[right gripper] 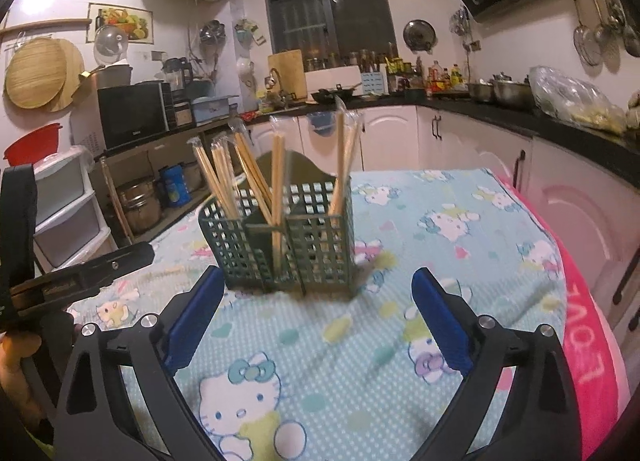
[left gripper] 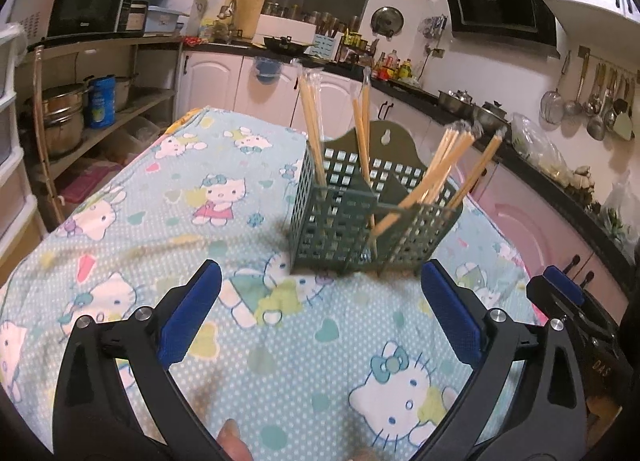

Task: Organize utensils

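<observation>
A dark green lattice utensil holder (left gripper: 360,217) (right gripper: 288,237) stands upright on the cartoon-print tablecloth (left gripper: 168,197) (right gripper: 432,221). Several wrapped wooden chopsticks (left gripper: 440,165) (right gripper: 248,177) stick up out of its compartments and lean outward. My left gripper (left gripper: 320,281) is open just short of the holder's near side, nothing between its blue pads (left gripper: 192,313). My right gripper (right gripper: 318,285) is open too, empty, its tips level with the holder's base. The right gripper's body (left gripper: 568,301) shows at the right edge of the left wrist view, and the left gripper's body (right gripper: 80,273) at the left of the right wrist view.
A pink cloth (right gripper: 592,341) hangs over the table's right edge. White cabinets (right gripper: 460,141) under a dark counter crowded with pots and bottles ring the far side. Open shelves (left gripper: 112,117) with pots and plastic drawers (right gripper: 64,201) stand to the left.
</observation>
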`<state>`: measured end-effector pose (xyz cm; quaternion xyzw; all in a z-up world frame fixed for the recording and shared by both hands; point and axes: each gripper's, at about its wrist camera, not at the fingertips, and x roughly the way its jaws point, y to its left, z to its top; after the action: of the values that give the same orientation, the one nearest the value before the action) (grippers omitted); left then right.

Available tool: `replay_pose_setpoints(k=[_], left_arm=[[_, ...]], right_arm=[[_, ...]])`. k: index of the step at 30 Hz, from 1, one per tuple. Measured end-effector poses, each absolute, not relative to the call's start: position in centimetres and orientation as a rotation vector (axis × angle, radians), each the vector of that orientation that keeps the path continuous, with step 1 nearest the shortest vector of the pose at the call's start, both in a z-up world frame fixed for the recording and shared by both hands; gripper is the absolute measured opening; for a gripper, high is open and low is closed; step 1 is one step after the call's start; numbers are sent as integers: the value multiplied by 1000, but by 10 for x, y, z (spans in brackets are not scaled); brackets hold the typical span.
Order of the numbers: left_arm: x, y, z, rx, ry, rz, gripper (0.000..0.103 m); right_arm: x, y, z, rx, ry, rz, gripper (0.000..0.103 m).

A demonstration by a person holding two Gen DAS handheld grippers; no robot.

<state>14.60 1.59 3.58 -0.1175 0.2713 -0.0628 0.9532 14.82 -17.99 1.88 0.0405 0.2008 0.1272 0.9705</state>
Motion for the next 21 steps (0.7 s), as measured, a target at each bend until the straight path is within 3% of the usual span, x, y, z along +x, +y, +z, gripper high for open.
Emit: replay_pose_setpoints(k=[12, 21], left_arm=[[127, 10, 15, -206, 485, -127, 91], [120, 4, 5, -180, 431, -142, 91]], right_arm=[[134, -180, -6, 65, 432, 225, 92], [120, -179, -15, 29, 328, 172, 96]])
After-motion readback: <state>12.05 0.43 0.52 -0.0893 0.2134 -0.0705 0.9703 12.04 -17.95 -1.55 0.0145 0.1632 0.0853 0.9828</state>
